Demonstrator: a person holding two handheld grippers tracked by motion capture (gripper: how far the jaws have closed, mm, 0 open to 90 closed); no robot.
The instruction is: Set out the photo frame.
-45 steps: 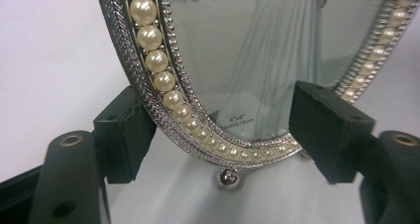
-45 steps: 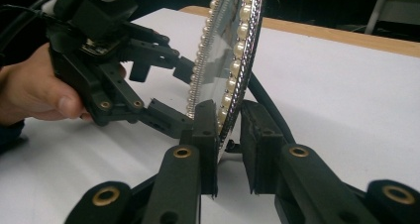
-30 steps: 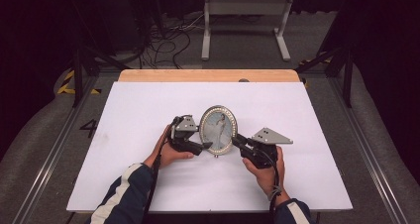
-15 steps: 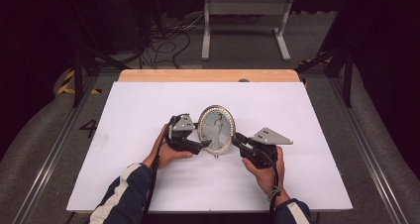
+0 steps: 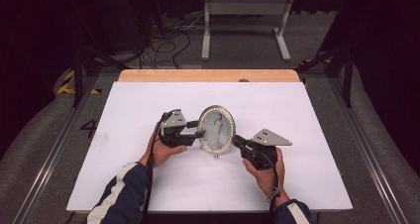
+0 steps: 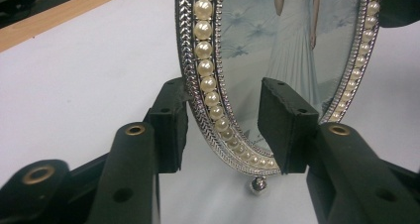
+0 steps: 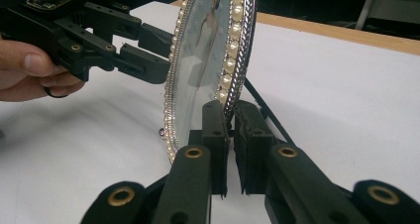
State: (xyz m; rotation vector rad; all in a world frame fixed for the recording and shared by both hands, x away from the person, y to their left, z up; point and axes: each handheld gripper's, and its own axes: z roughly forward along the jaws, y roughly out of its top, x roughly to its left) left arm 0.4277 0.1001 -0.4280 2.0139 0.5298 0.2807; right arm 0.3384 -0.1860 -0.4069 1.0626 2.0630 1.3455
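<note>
The right gripper (image 7: 229, 116) is clenched on the lower rim of the oval picture frame (image 5: 216, 129). The left gripper (image 6: 223, 127) straddles the opposite rim, released. The frame stands upright mid-desk (image 5: 307, 110), long axis vertical, its photo facing the near edge.

Navy sleeves (image 5: 120, 199) with white stripes; black jaws with brass rivets.

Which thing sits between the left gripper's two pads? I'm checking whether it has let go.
The pearl-trimmed rim of the oval picture frame stands between the left gripper pads, with gaps both sides, in the left gripper view.
</note>
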